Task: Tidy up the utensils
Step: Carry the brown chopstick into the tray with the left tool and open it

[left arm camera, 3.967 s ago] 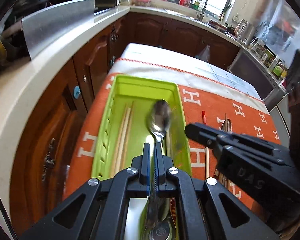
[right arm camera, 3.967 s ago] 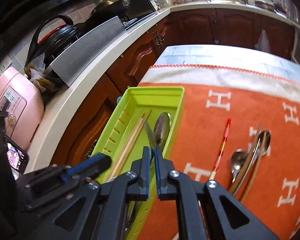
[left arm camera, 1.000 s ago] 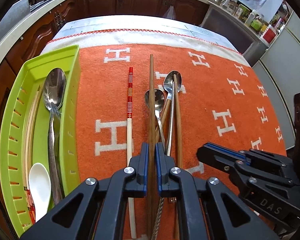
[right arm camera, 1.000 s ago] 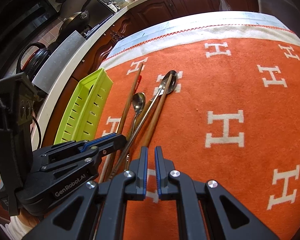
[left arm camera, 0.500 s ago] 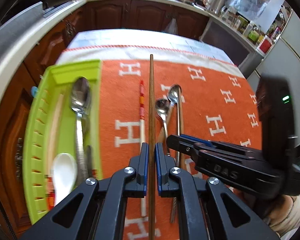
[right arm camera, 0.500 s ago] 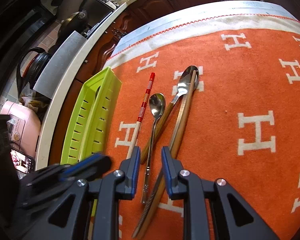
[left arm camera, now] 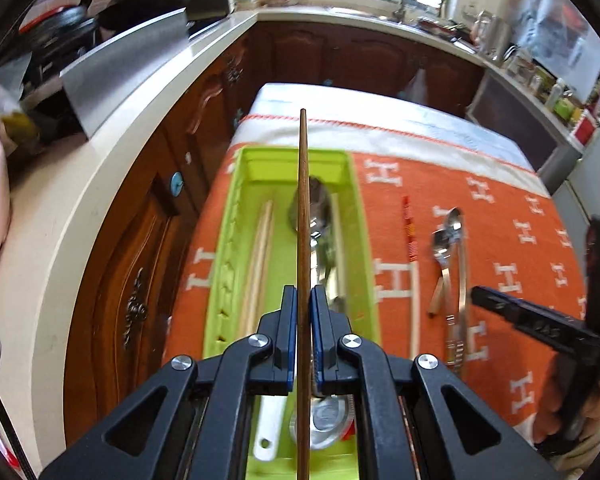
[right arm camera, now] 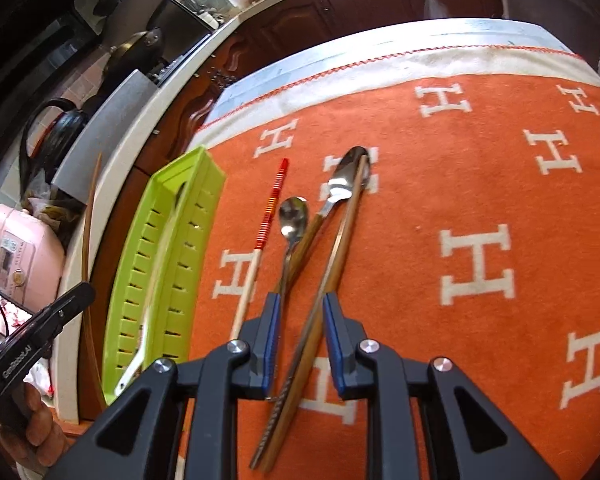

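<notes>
Carrying a dark wooden chopstick (left arm camera: 302, 240), the left gripper (left arm camera: 304, 340) is pinching it between pressed-together pads, directly above the green tray (left arm camera: 364, 248), where pale chopsticks (left arm camera: 260, 256) and a large spoon (left arm camera: 320, 216) are already lying. The step in hand looks like delivery; next it calls for lowering and aligning the stick lengthwise before letting go.

Looking from the right wrist, the right gripper (right arm camera: 300, 340) is hovering with jaws spread around a wooden chopstick (right arm camera: 336, 256) and a long-handled spoon (right arm camera: 342, 184) on the orange cloth (right arm camera: 480, 184), pads not pressing. A red-banded chopstick (right arm camera: 266, 220) and a small spoon (right arm camera: 292, 216) are lying beside them. Closing on only one piece will need care.
</notes>
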A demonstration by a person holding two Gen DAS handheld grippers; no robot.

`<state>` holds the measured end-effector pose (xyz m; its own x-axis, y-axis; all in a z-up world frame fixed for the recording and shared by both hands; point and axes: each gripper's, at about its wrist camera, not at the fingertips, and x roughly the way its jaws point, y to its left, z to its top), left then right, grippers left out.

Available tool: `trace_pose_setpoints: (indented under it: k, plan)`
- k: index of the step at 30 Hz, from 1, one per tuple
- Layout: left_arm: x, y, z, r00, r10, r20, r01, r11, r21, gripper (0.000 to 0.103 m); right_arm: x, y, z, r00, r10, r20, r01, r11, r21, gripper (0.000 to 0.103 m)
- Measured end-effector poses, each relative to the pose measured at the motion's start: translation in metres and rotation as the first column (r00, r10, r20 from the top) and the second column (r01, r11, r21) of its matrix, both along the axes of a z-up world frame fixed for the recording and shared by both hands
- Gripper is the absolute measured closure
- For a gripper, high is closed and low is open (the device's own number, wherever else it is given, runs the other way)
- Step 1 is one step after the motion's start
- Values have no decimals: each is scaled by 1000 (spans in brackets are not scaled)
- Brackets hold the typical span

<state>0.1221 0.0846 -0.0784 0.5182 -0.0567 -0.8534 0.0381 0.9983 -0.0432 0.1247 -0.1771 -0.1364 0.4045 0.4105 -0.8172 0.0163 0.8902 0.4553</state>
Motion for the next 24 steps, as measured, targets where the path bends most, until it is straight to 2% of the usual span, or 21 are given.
trace_pose_setpoints:
  k: [3,5,7,9,10,11,15,18,19,24]
  plan:
    - [1,6,-14,1000,9,-22,-9,1000,6,99,2,1,-5,1000,-11,-15,10,999,-40,83]
    - [1,5,-21,999,1,-36,-1,1000,9,98,2,4,-8,1000,-10,-21,9,998,-69,91]
    - [1,3,-27,999,-7,-43,8,1000,28,98,2,6,-9,1000,-3,-23,1,997,-82,91]
    - [0,0,-32,999,-7,-48,10,999,52,91,3,11,-9,999,15,-36,-18,996,-88,91]
    - [0,-2,-33,999,-6,-50,9,998,57,82,3,12,-9,999,12,-35,-15,995,-96,91]
    - [-1,-2,-34,999,-3,-48,6,998,56,79,4,14,-8,999,11,-35,-15,994,-110,92]
    - [-5,-1,-33,999,-1,-40,2,1000,22,77,6,20,-7,999,8,-35,-13,989,-150,92]
    - [-8,0,-32,999,12,-42,-12,1000,-10,69,8,21,-6,999,11,-37,-17,987,-158,92]
    - [-10,1,-32,999,18,-41,-19,1000,-21,67,8,21,-7,999,15,-40,-20,989,-149,96]
    - [-15,5,-31,998,38,-48,-40,998,-53,65,5,13,-9,997,-19,-71,12,995,-99,97]
